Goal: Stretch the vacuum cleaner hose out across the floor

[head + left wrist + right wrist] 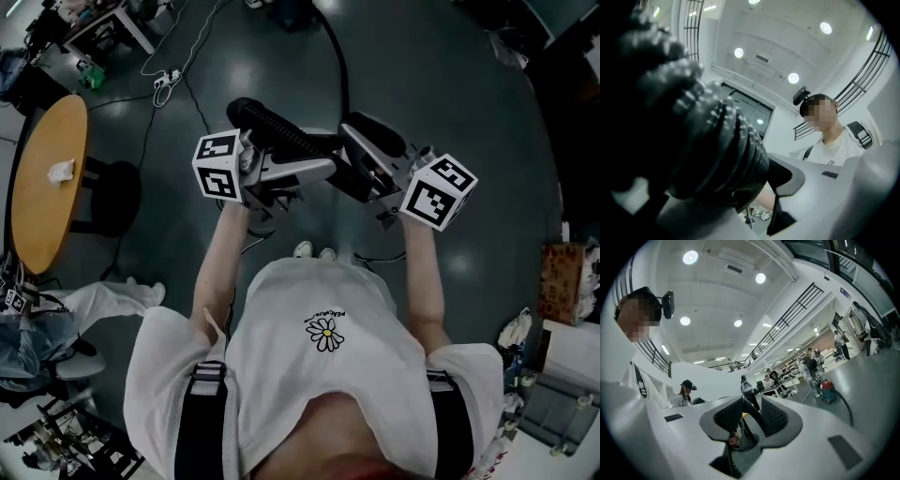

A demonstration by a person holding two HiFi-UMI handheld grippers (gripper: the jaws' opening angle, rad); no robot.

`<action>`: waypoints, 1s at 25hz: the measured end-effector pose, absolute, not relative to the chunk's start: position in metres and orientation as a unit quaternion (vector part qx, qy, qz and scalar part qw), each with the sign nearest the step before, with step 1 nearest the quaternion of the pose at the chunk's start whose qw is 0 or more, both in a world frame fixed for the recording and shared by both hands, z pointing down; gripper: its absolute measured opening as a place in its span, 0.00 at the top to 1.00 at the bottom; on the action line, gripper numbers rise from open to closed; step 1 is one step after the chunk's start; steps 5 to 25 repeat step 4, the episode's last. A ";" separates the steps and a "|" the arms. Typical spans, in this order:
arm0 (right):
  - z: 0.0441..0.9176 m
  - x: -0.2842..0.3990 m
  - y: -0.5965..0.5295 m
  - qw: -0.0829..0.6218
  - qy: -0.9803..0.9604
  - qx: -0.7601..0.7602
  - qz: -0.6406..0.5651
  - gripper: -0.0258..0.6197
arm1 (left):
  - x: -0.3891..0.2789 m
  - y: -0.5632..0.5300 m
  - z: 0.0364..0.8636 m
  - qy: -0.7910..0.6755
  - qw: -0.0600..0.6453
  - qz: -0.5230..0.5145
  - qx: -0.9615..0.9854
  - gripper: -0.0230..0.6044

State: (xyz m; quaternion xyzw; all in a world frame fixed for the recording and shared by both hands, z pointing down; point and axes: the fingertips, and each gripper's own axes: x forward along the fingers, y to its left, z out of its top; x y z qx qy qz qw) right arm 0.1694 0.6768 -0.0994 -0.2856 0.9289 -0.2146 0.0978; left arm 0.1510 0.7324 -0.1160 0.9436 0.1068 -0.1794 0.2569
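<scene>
The room is a large, bright hall with a white ceiling set with round lights (690, 258) and a railed balcony (787, 319) running along one side. Its floor (450, 84) is dark grey and glossy enough to mirror the lights. Far off in the right gripper view, several people (811, 366) stand around work desks.

In the head view, a round wooden table (37, 187) sits at the left edge, and a seated person (56, 319) is just below it. A cardboard box (562, 281) stands at the right edge among other clutter.

The black ribbed hose (281, 131) is lifted off the floor in front of the person's chest. Beyond the hands it curves away over the floor towards the top of the head view. The red and teal vacuum cleaner (828, 392) stands well away, with a loop of hose lying beside it.

The left hand-held gripper (319, 167) is clamped on the hose, whose ribs fill most of that gripper's view. The right hand-held gripper (751, 420) has its jaws a little apart. A dark curved strip shows in the gap, but I cannot tell what it is.

Thin cables (159, 122) trail across the floor to a white power strip (165, 82). A crumpled white tissue (61, 171) lies on the table.
</scene>
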 end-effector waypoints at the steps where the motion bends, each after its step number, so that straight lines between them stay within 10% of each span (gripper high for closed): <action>1: -0.099 0.169 0.677 0.098 0.929 -0.285 -0.217 0.74 | 0.151 0.732 -0.115 0.106 0.261 -0.182 0.942 0.68; 25: -0.097 0.170 0.676 0.105 0.926 -0.281 -0.228 0.74 | 0.149 0.730 -0.112 0.106 0.275 -0.191 0.936 0.68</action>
